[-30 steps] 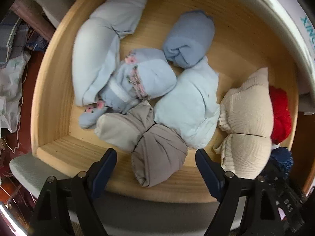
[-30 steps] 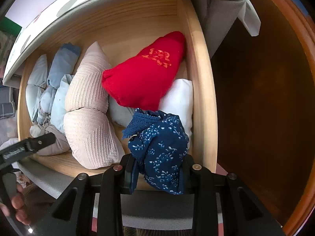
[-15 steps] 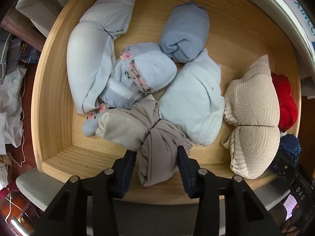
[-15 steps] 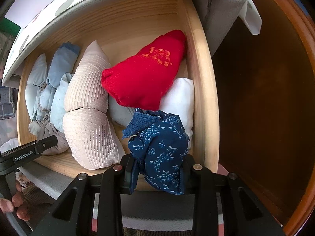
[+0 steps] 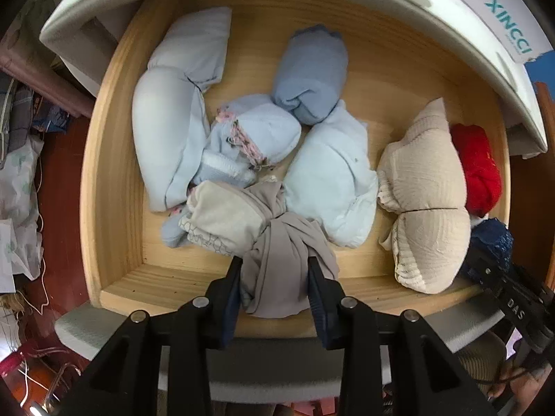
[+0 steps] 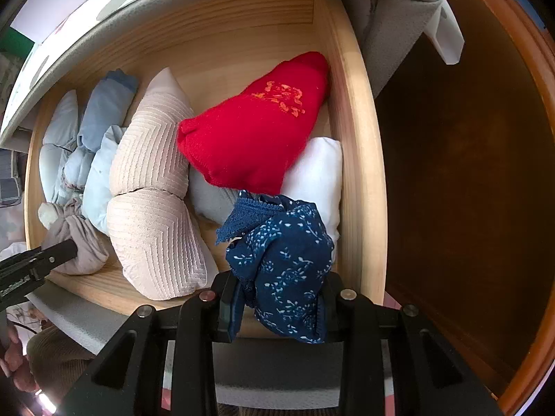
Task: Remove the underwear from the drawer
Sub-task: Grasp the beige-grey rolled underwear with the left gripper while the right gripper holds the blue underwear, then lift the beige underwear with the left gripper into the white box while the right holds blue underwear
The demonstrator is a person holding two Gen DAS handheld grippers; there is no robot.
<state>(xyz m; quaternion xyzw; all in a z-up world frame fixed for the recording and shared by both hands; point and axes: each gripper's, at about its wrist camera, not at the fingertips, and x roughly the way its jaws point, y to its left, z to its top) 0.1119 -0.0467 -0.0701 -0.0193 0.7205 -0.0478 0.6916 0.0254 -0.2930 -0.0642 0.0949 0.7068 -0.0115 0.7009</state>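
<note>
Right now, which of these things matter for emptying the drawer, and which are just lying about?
In the job:
- taupe underwear, left gripper closing on it
- navy floral underwear, in right gripper
- wooden drawer

Lying about:
- white bag
- cords on floor

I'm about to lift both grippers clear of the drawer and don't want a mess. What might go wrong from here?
1. The left gripper, jaws closing, pinches the taupe underwear, which is twisted into the beige bundle; lifting may drag that along.
2. The navy floral underwear hangs loosely from the right gripper and might snag the drawer's side wall.
</note>
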